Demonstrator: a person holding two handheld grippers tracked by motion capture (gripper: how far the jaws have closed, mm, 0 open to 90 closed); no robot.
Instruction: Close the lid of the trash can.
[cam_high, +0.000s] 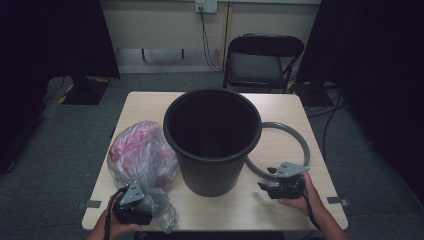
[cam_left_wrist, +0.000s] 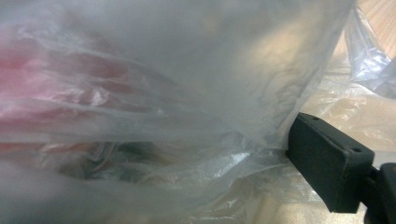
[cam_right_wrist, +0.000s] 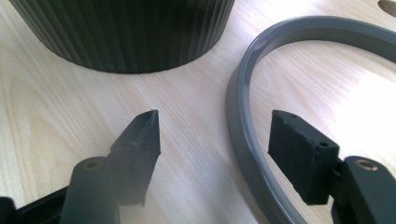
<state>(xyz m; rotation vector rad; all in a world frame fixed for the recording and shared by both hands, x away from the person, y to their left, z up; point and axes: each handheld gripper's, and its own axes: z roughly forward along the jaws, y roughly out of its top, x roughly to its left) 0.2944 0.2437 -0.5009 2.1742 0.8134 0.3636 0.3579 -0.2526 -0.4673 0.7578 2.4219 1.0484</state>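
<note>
The ring (cam_high: 300, 142), a grey hoop, lies flat on the table (cam_high: 145, 102) just right of the black bin (cam_high: 212, 142), its near-left arc tucked close by the bin's base, and that is where the right gripper (cam_high: 272, 184) is lined up. In the right gripper view the jaws stand spread with the ring's (cam_right_wrist: 243, 140) band running up between them, closer to the right jaw; neither pad presses on it, so nothing is pinched yet. Low and nearly level with the tabletop, it looks placed to slide a jaw to either side of the flat band and close on it. The bin (cam_right_wrist: 126, 32) stands upright in the middle of the table, mouth open and seemingly empty, which suits a hoop that would clamp a liner over its rim. To the left of the bin slumps a clear plastic bag (cam_high: 142, 157) with something pink inside, and the left gripper (cam_high: 132, 207) sits at its near end, buried in loose film. In the left gripper view the bag (cam_left_wrist: 163, 93) crowds the lens and one dark jaw shows at the right; I cannot tell whether that gripper is pinching the plastic or just resting in it. My read: the left steadies the bag while the right goes for the ring.
</note>
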